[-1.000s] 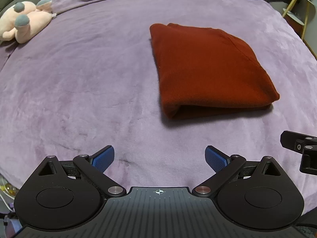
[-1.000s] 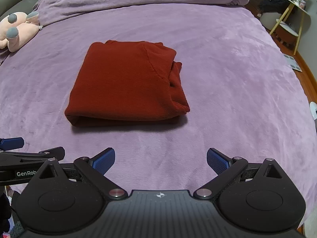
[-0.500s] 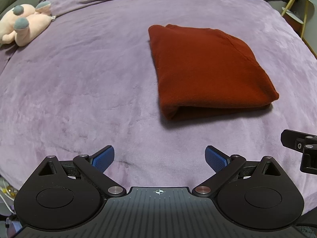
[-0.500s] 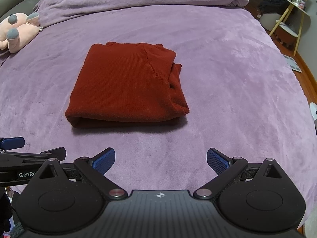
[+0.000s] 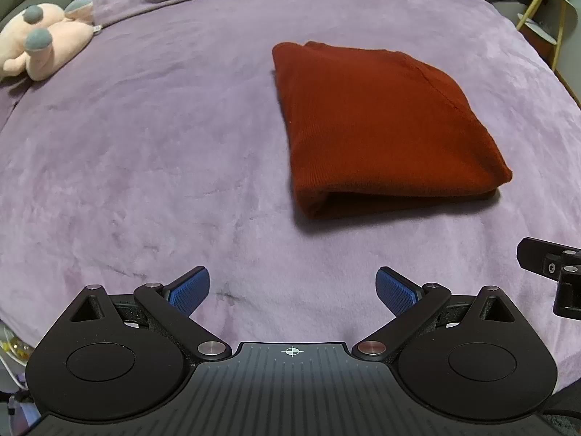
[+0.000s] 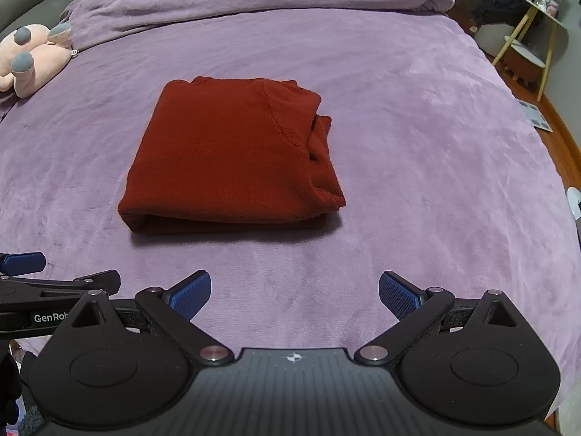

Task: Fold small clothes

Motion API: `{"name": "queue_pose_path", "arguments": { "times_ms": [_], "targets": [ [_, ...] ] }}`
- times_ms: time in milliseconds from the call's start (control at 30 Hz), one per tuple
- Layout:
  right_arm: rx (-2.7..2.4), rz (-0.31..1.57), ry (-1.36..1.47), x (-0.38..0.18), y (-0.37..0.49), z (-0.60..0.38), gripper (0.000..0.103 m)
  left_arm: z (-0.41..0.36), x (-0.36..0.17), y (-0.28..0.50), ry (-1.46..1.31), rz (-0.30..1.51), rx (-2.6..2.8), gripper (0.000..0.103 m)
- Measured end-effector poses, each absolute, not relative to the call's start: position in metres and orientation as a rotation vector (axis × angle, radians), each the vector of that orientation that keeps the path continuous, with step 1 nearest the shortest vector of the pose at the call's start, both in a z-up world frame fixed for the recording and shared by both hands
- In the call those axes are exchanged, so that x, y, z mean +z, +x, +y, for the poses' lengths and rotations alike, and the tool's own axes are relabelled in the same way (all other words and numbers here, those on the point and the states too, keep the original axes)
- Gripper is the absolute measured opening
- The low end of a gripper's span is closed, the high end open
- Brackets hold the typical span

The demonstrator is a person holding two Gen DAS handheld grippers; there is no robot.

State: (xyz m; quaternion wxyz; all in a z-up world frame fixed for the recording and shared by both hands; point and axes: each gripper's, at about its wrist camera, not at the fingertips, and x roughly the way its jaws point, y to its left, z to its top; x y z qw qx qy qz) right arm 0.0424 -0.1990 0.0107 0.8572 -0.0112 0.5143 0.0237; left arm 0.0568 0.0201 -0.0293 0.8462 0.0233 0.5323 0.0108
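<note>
— Where's our sweater point(image 6: 232, 156)?
— Folded, mid-bed point(image 6: 417, 152), well ahead of us.
— And our grippers?
— Left point(image 5: 292, 289), right point(image 6: 294, 290): jaws apart, empty, held clear, so the fold looks finished.

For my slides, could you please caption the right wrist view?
Open right gripper faces a folded red sweater on the purple bedspread.

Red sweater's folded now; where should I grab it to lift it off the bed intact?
Probably the near edge of the red sweater, both grippers coming in low from the front: layers stack there. Left gripper near the rounded left corner, right gripper near the right, avoiding the looser flaps on the right side.
</note>
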Motion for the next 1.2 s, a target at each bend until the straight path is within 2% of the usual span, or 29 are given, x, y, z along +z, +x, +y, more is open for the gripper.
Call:
{"name": "queue_pose_path", "arguments": {
  "times_ms": [1200],
  "targets": [
    [0.045,1.067,-0.020,0.0119,0.0384,-0.1962,0.099,0.0230,-0.0294,0.0565,0.019,1.121,0.008,0.101]
  ]
}}
